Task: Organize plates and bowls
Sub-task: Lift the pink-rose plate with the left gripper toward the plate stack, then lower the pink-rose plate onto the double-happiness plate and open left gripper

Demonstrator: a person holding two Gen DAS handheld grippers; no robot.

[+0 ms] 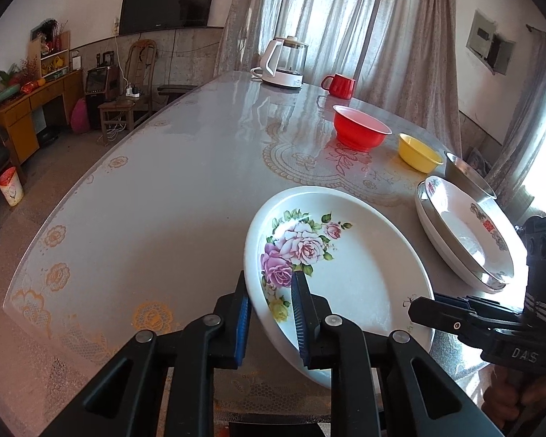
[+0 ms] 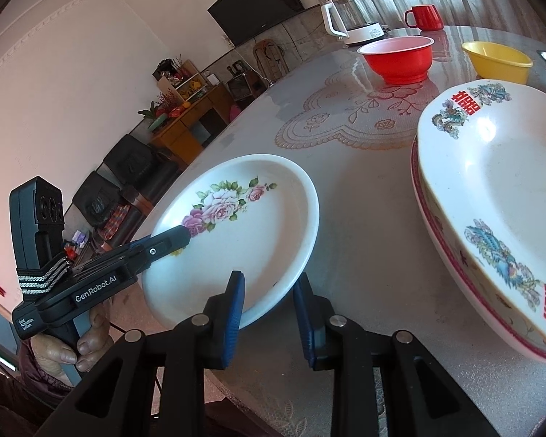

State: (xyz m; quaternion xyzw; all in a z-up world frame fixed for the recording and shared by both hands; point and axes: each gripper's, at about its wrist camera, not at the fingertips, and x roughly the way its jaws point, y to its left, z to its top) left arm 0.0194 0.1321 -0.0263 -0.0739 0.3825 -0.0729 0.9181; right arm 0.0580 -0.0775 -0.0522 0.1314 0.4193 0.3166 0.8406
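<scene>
A white plate with roses [image 1: 364, 262] [image 2: 244, 240] hangs tilted above the table near its front edge. My left gripper [image 1: 271, 313] is shut on the plate's near rim, one pad inside over the flowers and one under it; in the right wrist view the left gripper [image 2: 184, 235] comes in from the left. My right gripper [image 2: 269, 309] has the opposite rim between its pads and looks shut on it; in the left wrist view the right gripper [image 1: 415, 307] meets the plate's right edge. To the right lies a stack of plates [image 1: 466, 233] [image 2: 491, 189] with red characters.
Farther back on the table [image 1: 163, 200] stand a red bowl [image 1: 360, 129] [image 2: 396, 56], a yellow bowl [image 1: 418, 153] [image 2: 497, 60] and a steel bowl [image 1: 466, 174]. A kettle [image 1: 284, 62] and a red mug [image 1: 340, 85] sit at the far end.
</scene>
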